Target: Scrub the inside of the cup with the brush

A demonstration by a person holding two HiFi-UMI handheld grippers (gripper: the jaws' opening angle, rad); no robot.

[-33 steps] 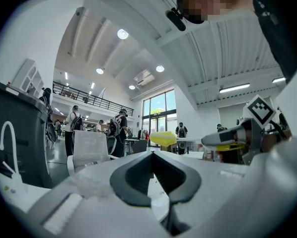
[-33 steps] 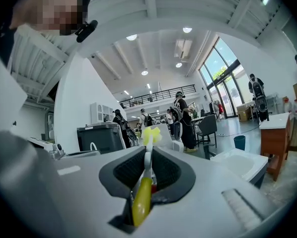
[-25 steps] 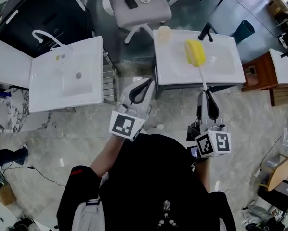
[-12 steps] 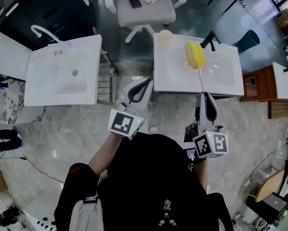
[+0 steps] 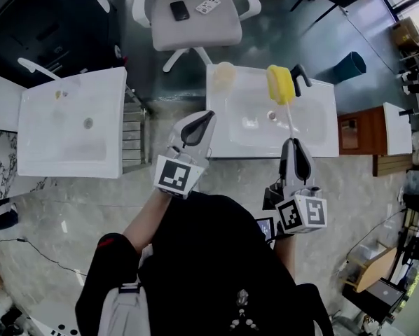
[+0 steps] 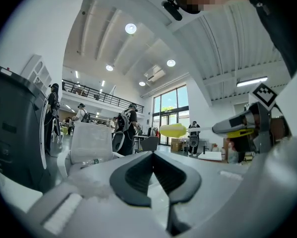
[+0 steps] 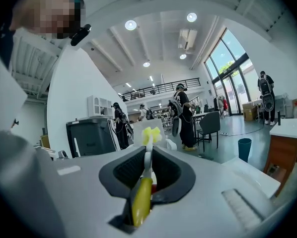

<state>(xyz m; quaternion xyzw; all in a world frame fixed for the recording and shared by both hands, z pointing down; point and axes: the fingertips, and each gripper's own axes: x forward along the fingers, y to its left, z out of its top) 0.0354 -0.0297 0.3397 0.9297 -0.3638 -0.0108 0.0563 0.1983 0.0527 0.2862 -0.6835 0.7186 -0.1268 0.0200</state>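
A translucent pale cup [image 5: 223, 74] stands on the far left corner of the white sink [image 5: 314, 142]. The brush has a yellow sponge head [image 5: 280, 84] on a thin white stem and hangs over the sink's far edge, beside the black faucet [image 5: 300, 75]. My right gripper [image 5: 292, 142] is shut on its yellow handle [image 7: 141, 202], at the sink's near edge. My left gripper [image 5: 208, 116] is shut and empty, level, at the sink's near left corner, short of the cup. In the left gripper view the sponge head [image 6: 173, 130] floats to the right.
A second white sink [image 5: 69, 124] stands to the left across a gap. Behind the sinks is a grey office chair [image 5: 195, 16] with a phone, a bottle and cards. A teal bin [image 5: 351, 65] and a wooden cabinet [image 5: 356, 135] are at the right. People stand far off.
Both grippers have come forward toward the right-hand sink. The brush head has travelled from the basin's middle to its far edge near the faucet. Both stay shut.
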